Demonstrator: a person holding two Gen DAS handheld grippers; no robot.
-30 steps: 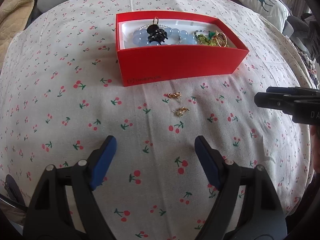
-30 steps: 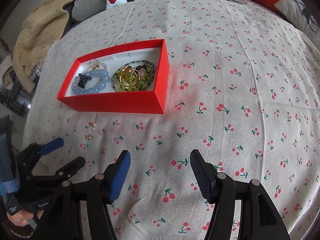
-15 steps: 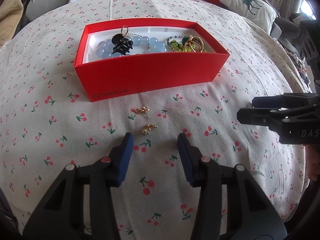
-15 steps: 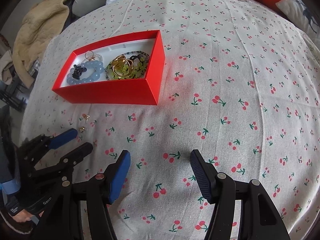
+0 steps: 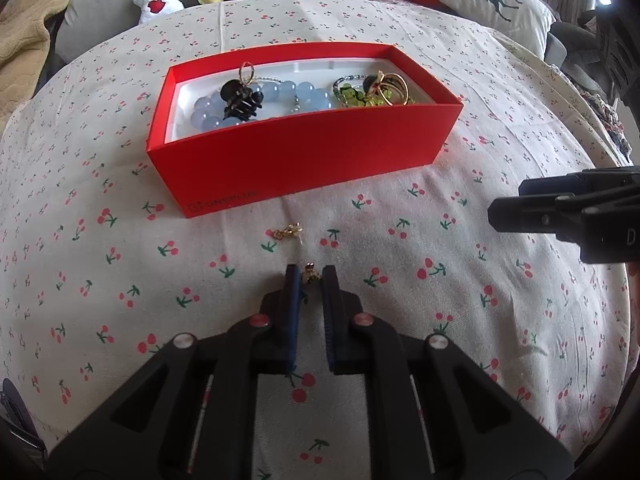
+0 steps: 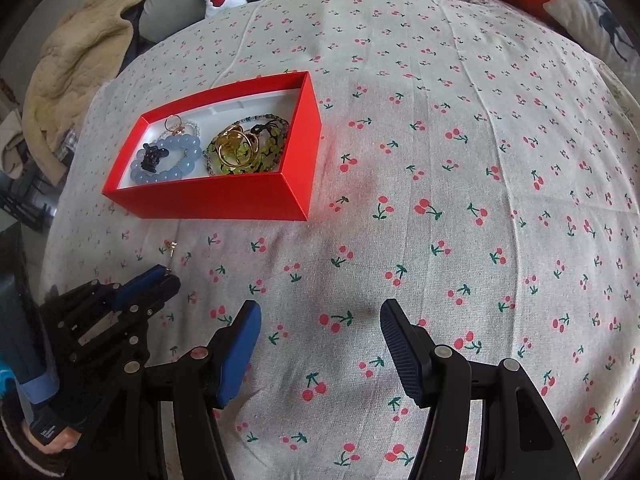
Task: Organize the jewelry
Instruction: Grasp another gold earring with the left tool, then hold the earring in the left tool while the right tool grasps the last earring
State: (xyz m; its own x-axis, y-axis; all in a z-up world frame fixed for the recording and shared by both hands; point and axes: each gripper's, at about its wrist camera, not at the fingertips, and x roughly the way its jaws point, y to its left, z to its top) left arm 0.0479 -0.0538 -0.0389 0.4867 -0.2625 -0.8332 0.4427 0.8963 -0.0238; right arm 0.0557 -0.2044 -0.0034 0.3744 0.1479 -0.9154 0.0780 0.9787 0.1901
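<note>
Gold earring (image 5: 311, 273) between tilted left gripper (image 5: 310, 280) pads

Shape of the gold earring (image 5: 312, 273) between the left tongs (image 5: 309, 276), too small to tell.

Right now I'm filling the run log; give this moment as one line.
left gripper: jaws just closing on near gold earring | right gripper: open, idle | far gold earring: on cloth | red box: holds bracelets
</note>
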